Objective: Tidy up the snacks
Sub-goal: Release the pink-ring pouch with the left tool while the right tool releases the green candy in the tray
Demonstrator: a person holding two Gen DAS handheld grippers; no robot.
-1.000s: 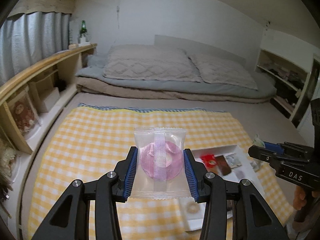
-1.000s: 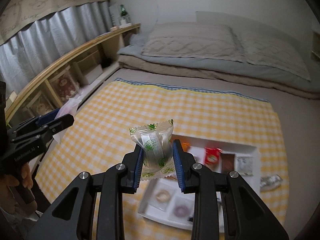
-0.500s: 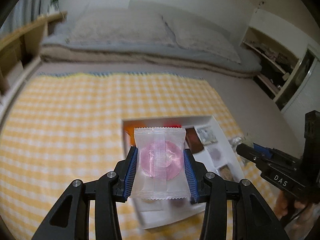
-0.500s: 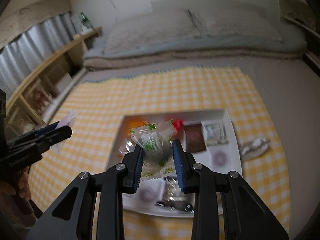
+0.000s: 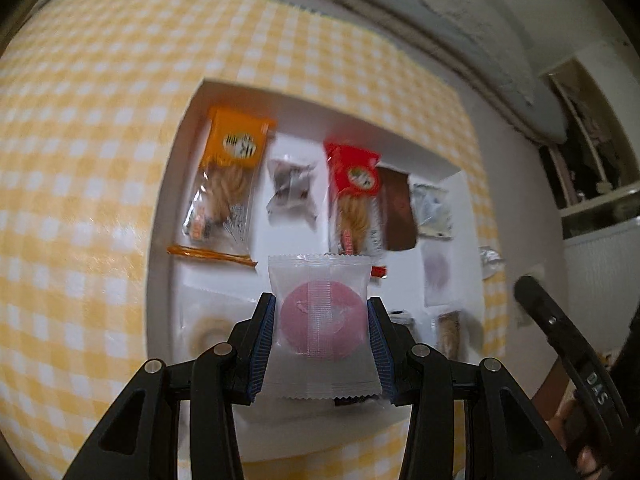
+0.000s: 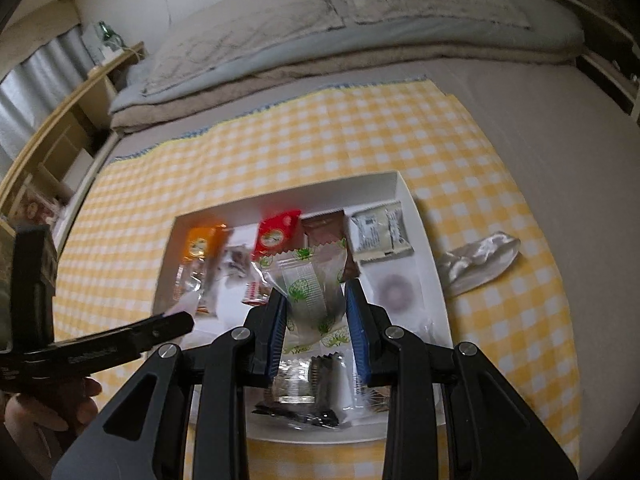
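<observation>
Both claws grip wrapped snacks — left claw (image 5: 322, 344), right claw (image 6: 316, 320) — above tray rim (image 6: 400, 186).

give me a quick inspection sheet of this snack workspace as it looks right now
surface: yellow checked cloth spread on a pale floor.
job's things: white tray holding wrapped snacks, among them an orange packet, a red packet and a brown packet.
clutter: crumpled silver wrapper on the cloth beside the tray.
grippers: left gripper clamps a clear packet with a pink round sweet; right gripper clamps a green-printed clear packet; both above the tray.
cables: nothing seen.
surroundings: bedding, wooden shelf.
</observation>
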